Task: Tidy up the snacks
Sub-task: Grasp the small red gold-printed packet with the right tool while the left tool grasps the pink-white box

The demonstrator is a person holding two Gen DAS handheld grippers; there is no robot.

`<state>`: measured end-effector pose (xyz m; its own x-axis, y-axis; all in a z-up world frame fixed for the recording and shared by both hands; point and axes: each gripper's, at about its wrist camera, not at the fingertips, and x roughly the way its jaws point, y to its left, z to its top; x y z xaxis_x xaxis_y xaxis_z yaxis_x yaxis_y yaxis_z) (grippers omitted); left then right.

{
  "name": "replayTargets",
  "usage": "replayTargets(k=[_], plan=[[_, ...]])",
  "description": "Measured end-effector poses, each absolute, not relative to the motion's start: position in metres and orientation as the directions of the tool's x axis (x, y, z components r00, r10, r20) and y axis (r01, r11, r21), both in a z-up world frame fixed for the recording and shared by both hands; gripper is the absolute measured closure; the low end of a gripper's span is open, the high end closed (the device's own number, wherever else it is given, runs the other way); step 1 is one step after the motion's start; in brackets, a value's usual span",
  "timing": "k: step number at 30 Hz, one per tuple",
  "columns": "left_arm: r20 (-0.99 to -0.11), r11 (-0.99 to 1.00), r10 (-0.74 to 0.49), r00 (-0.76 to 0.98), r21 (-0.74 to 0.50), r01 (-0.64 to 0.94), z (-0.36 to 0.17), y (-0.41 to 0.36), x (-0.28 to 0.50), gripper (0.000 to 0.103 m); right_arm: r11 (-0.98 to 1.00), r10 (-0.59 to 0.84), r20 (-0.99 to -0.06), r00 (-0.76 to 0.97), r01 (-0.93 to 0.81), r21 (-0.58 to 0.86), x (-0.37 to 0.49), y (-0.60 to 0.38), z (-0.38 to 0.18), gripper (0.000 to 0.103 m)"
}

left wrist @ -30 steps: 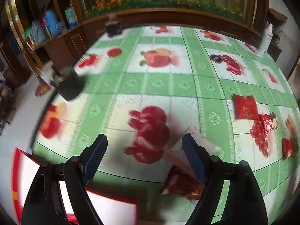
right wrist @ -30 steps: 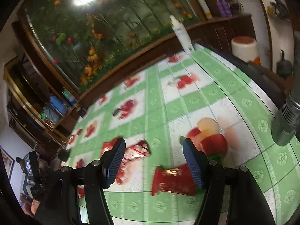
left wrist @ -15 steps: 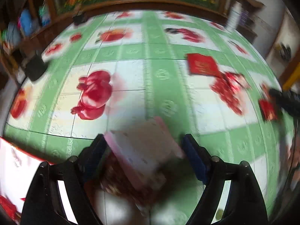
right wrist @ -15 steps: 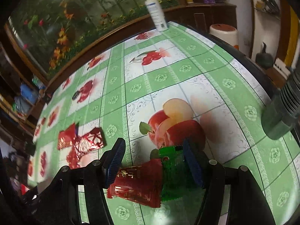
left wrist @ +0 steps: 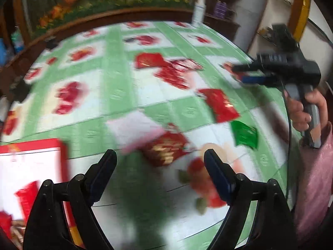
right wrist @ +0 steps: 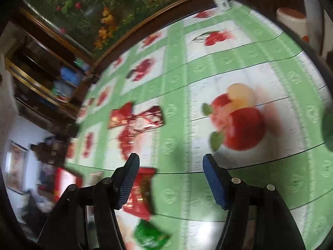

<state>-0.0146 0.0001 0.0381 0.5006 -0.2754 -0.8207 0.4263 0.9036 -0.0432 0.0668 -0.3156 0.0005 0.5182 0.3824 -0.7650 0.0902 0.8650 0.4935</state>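
Snacks lie scattered on the green-checked counter point(left wrist: 116, 95). A red packet point(left wrist: 220, 104) and a green packet point(left wrist: 245, 134) sit near the right tongs point(left wrist: 247, 79), long axes running toward the counter's edge. A dark red packet point(left wrist: 166, 151) overlaps a pink one point(left wrist: 137, 131) just ahead of the left tongs point(left wrist: 160, 162), whose jaws are opening with nothing between them. A red-rimmed box point(left wrist: 31, 162) sits left. In the right wrist view the right tongs point(right wrist: 170, 166) stand open and empty; the red packet point(right wrist: 139, 193) lies under the left finger.
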Motion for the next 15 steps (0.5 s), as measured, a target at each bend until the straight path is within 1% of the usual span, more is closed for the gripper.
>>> replayTargets(k=[3, 7, 11, 15], plan=[[-0.833, 0.923, -0.229, 0.504, -0.022, 0.383, 0.040, 0.017, -0.010, 0.017, 0.912, 0.323, -0.813, 0.484, 0.069, 0.404, 0.069, -0.300, 0.000, 0.037], [-0.844, 0.948, -0.128, 0.521, 0.050, 0.315, 0.036, 0.027, -0.008, 0.017, 0.936, 0.331, -0.821, 0.465, -0.048, 0.350, 0.062, -0.269, 0.007, 0.037], [-0.842, 0.945, -0.110, 0.529, 0.076, 0.318, 0.036, 0.019, -0.004, 0.017, 0.961, 0.278, -0.854, 0.440, -0.140, 0.241, 0.057, -0.232, 0.006, 0.038], [-0.856, 0.960, -0.095, 0.508, 0.056, 0.273, 0.037, 0.010, 0.010, 0.017, 0.976, 0.208, -0.873, 0.442, -0.158, 0.152, 0.056, -0.208, 0.001, 0.038]])
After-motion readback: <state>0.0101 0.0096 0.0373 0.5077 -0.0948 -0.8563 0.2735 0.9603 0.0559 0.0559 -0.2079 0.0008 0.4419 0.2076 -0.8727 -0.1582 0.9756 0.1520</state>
